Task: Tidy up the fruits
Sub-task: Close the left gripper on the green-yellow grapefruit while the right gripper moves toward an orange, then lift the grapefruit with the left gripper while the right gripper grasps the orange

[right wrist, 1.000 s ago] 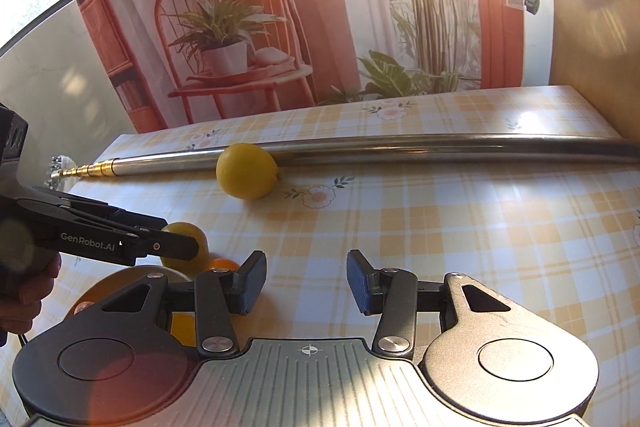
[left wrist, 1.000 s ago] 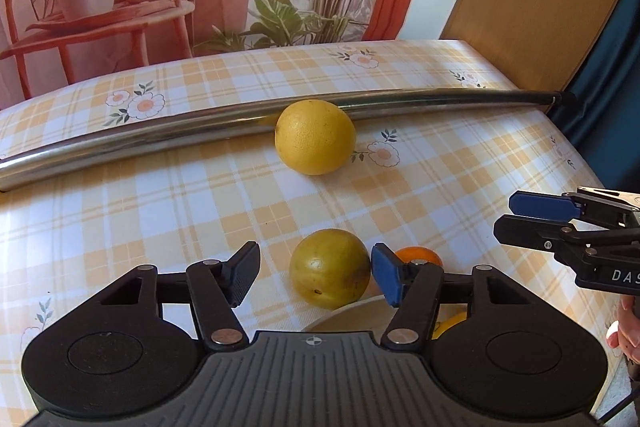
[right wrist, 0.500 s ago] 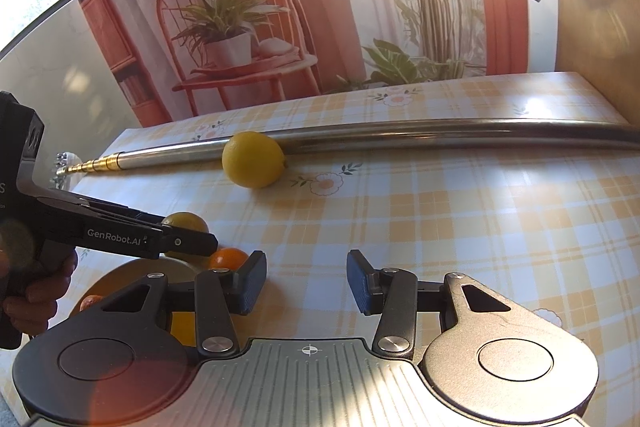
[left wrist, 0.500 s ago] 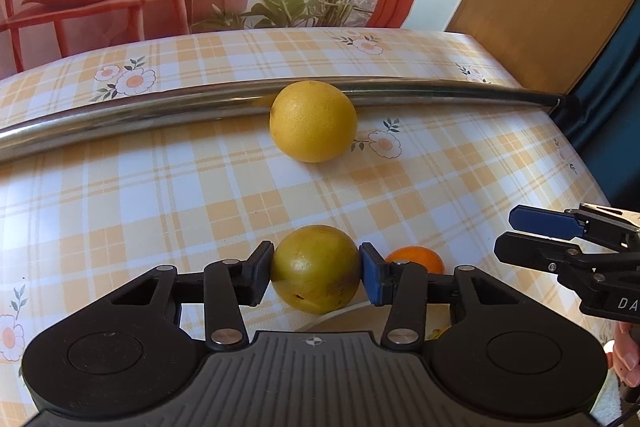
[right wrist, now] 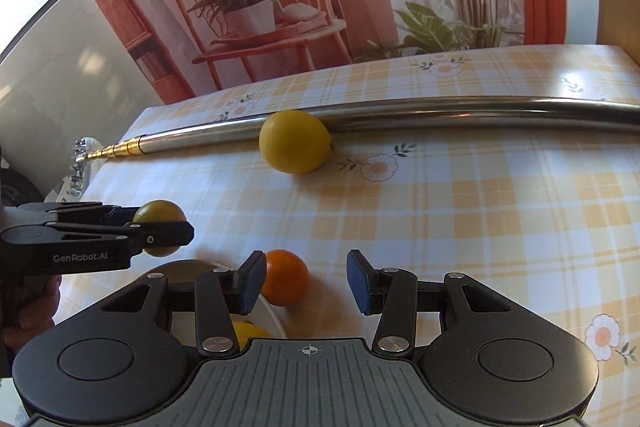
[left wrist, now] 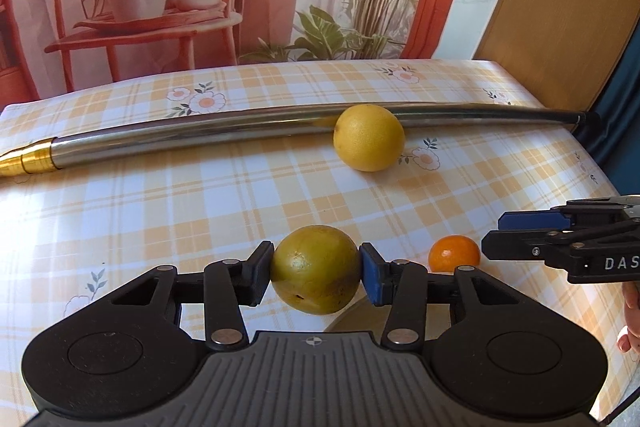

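One yellow piece of fruit point(right wrist: 248, 335) already lies on the white round plate point(right wrist: 276, 315). Above that plate, the left gripper point(left wrist: 316, 273) fingers pinch a greenish-yellow round fruit point(left wrist: 316, 269); right gripper point(right wrist: 306, 281) fingers spread around the small orange point(right wrist: 286, 281) just beside the plate. Well beyond it, the large yellow citrus point(right wrist: 294, 141) waits.

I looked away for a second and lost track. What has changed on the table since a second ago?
The left gripper, open around the greenish-yellow fruit a second ago, has shut on it and seems to have lifted it off the plate. The right gripper stayed open and empty, shifting slightly toward the small orange. The yellow fruit still rests against the metal pole.
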